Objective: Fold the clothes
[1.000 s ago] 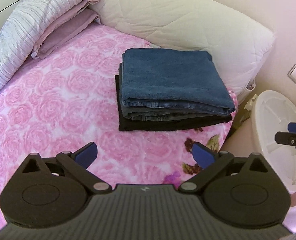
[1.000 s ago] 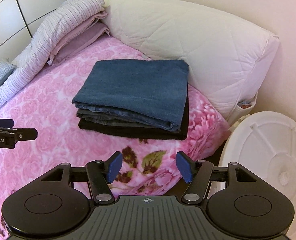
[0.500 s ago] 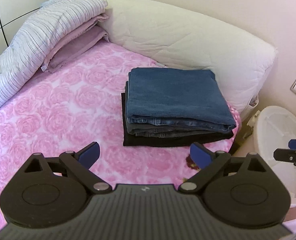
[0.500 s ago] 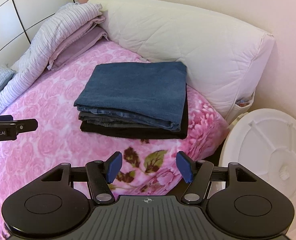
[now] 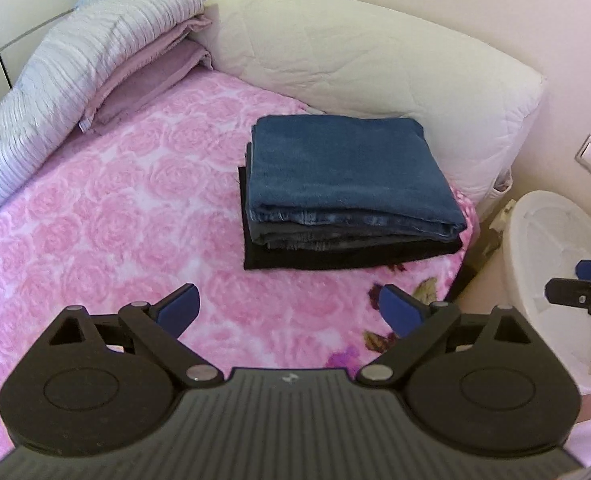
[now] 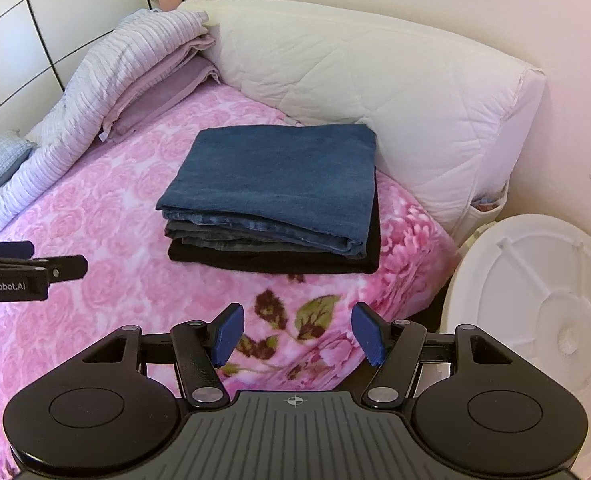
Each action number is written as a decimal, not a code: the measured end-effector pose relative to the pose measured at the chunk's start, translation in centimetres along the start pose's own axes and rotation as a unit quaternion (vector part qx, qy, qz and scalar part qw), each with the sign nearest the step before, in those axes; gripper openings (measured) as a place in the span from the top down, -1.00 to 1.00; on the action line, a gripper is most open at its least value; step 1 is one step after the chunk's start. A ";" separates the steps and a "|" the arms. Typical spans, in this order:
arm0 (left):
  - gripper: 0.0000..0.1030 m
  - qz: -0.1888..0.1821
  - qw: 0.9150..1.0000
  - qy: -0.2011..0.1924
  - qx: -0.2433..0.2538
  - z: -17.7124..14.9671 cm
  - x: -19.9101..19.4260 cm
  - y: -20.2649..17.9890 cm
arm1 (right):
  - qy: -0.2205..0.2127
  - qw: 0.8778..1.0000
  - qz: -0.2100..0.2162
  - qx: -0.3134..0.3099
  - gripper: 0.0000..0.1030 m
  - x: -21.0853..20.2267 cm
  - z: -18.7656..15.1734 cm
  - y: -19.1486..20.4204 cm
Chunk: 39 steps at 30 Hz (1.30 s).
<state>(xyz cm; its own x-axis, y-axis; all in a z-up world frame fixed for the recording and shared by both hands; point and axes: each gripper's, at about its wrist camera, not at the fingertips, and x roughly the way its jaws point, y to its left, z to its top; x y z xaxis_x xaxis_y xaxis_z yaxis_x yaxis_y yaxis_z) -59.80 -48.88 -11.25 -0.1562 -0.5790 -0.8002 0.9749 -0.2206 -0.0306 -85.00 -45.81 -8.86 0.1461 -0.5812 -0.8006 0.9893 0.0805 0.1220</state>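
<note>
Both cams ride my tongs, angled down over the pink rose-patterned blanket on the bed (image 5: 107,216). Left view sits left of the stack of folded blue, grey and black clothes (image 5: 347,192), mid-range; right view sits further right. Both share the stack, the long white quilted pillow (image 6: 395,92) and the round white plastic lid (image 6: 543,320).

Soft cloth against hard plastic

Mid-frame, a denim stack (image 6: 271,196) is showing worn, matt weave on a plush pink blanket (image 6: 107,216); the quilted pillow (image 6: 375,92) is looking smooth, the lower-right white lid (image 6: 535,304) glossy plastic.
</note>
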 end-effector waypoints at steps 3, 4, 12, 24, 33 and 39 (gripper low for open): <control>-0.85 -0.006 1.000 0.012 0.003 -0.4 0.0 -0.1 | 0.000 1.000 0.002 -0.001 -0.24 -0.2 -0.3 0.4; -0.85 -0.009 1.000 0.014 0.003 -0.6 0.0 -0.2 | 0.001 1.000 0.003 -0.001 -0.24 -0.2 -0.4 0.4; -0.87 -0.013 1.000 0.019 -0.002 -1.3 -0.4 -0.1 | 0.002 1.000 0.007 -0.001 -0.24 -0.4 -1.0 1.1; -0.87 -0.011 1.000 0.012 0.003 -1.2 -1.1 -0.4 | -0.004 1.000 0.014 0.000 -0.24 -0.9 -1.3 1.4; -0.87 -0.011 1.000 0.004 -0.001 -0.8 -1.4 -0.4 | -0.010 1.000 0.015 -0.001 -0.24 -1.2 -1.1 1.5; -0.87 -0.013 1.000 0.002 -0.001 -0.6 -1.3 -0.4 | -0.012 1.000 0.014 -0.001 -0.24 -1.2 -0.9 1.6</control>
<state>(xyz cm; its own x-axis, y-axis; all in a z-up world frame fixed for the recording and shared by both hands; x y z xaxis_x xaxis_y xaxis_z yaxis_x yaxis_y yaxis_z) -59.85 -47.58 -10.58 -0.1810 -0.5696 -0.8017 0.9706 -0.2348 -0.0523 -83.62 -44.26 -8.23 0.1735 -0.5978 -0.7827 0.9848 0.0984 0.1431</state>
